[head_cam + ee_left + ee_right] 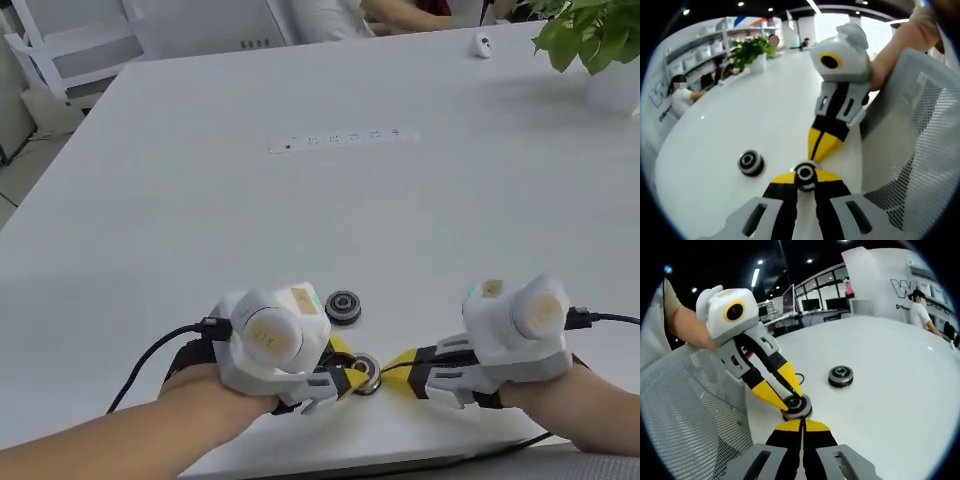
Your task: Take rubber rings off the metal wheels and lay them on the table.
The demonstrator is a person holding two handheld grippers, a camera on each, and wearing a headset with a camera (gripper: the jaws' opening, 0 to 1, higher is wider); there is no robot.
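Between left gripper [805,179] fingers [782,178]: round rubber-ringed metal wheel [805,172]

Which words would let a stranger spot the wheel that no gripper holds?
Start at the white table, near its front edge. The free wheel lies flat just beyond the held wheel; unlike that neighbour, nothing touches it.

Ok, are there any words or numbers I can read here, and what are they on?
"W": the first of the big dark letters on the white wall in the right gripper view; the rest are too blurred to read.
Orange sticker on the left gripper, which is shut on a metal wheel: too blurred.
Sticker on the right gripper: too blurred.
Marks on the strip on the table: too small.
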